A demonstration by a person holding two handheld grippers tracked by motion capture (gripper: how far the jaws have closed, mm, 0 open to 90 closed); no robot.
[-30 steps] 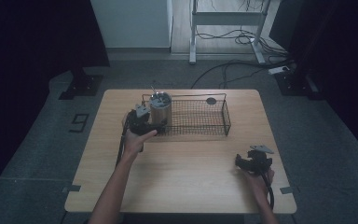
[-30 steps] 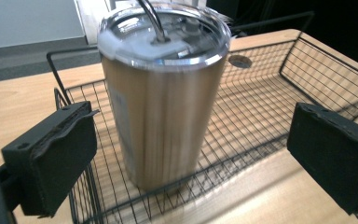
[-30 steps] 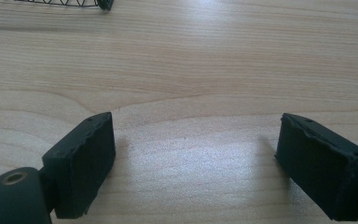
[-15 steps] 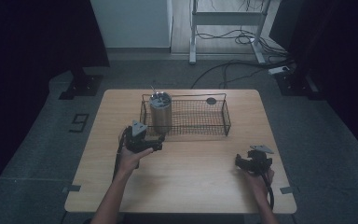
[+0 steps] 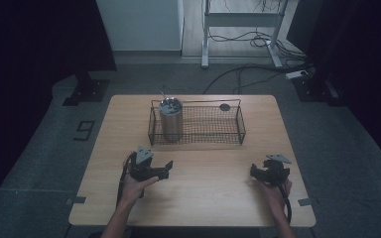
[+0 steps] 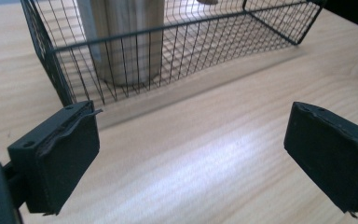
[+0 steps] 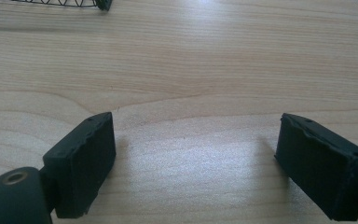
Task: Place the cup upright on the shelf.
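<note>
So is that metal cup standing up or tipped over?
Upright: the metal cup stands in the wire basket's left end, lid facing up.

Wooden table point(image 5: 193, 198), centre of frame, on grey speckled floor point(image 5: 327, 148). Small dark disc point(image 5: 224, 106) just above centre. A "9" marking point(image 5: 85, 130) on floor, left. White cabinet point(image 5: 139, 25) upper left; metal stand point(image 5: 240, 20) and loose cables point(image 5: 238, 79) along top.

Wire basket point(image 5: 238, 126) sits on the table point(image 5: 203, 198), toward the far edge, abt centred. Metal cup point(image 5: 171, 119) stands upright in basket's left end; small disc point(image 5: 224, 107) lies by its far right corner (inside or just behind, can't tell). Left gripper point(image 5: 167, 168) near side, in front of basket's left end; right gripper point(image 5: 254, 172) well apart, front right.
</note>
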